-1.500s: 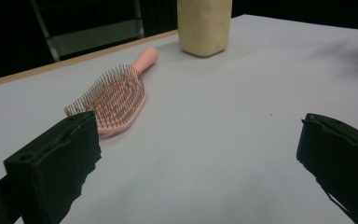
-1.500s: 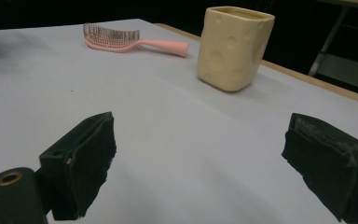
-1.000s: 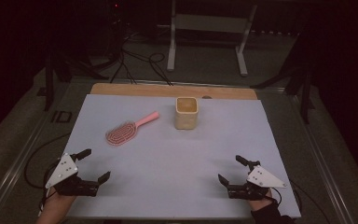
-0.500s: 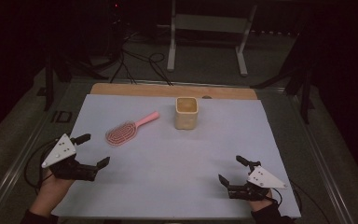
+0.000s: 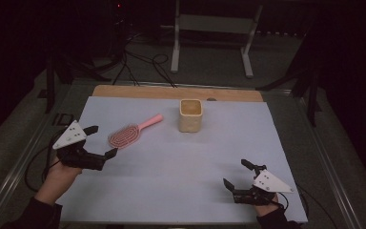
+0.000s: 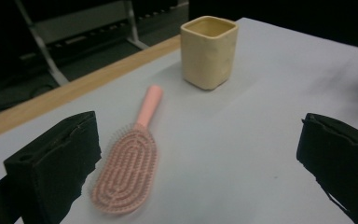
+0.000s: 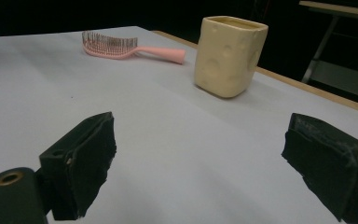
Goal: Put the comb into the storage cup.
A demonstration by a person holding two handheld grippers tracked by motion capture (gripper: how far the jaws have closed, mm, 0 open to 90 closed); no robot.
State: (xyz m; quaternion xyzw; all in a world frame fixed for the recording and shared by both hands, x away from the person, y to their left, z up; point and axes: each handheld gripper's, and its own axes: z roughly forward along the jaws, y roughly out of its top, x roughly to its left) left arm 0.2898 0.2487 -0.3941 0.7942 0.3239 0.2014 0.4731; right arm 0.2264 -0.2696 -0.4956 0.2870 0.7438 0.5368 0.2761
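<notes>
Left gripper nears a pink hairbrush, jaws spread and empty.

The hairbrush lies just beyond it, handle slanting away toward the yellow cup; the right gripper, also spread, sits well apart.

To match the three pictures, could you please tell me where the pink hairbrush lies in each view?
High view: pink hairbrush left of centre, near the left gripper.
Left gripper view: lower left, head nearest.
Right gripper view: upper left, bristles up.
Shared landmark: the cream cup, off the handle's end.
</notes>
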